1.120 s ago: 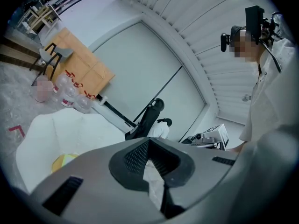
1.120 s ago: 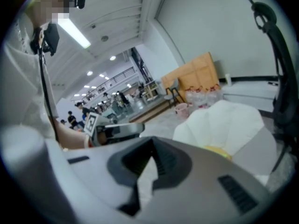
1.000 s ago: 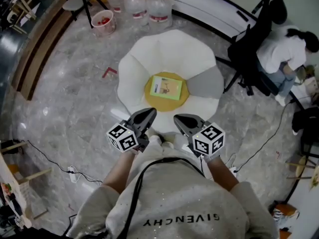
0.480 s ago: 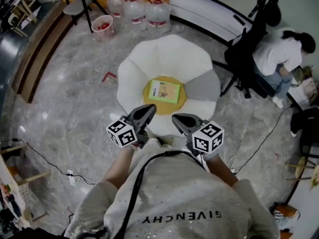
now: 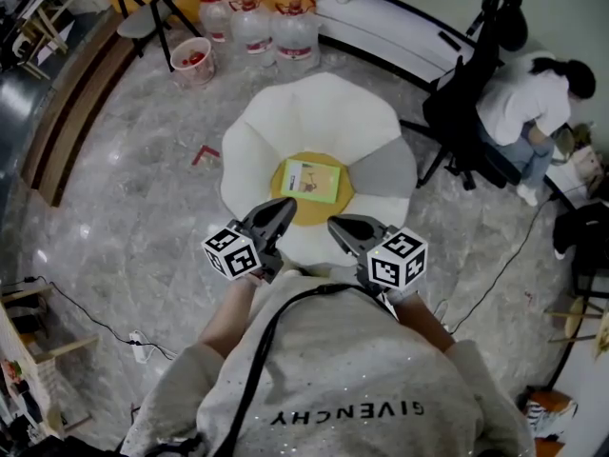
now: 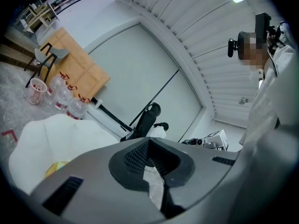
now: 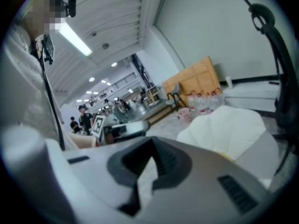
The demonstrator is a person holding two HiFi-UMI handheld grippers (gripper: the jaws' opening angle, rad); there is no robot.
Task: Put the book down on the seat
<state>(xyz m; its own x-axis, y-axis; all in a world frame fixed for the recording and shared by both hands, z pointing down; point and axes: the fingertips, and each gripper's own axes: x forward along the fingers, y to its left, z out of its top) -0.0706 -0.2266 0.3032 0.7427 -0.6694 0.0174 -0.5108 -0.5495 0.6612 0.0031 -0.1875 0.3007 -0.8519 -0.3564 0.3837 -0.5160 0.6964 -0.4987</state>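
Head view alone shows thin green book (image 5: 313, 180) flat on petal-shaped white seat (image 5: 314, 112). Left gripper (image 5: 285, 209), right gripper (image 5: 339, 225): jaws together, empty.

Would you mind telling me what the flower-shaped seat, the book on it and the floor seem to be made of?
Flower-shaped seat: probably padded fabric, matte white, its petals puffy, with one grey petal and a yellow centre.
Book: paper, with a smooth printed green cover.
Floor: polished marble-like stone or tile, veined grey, showing light reflections.
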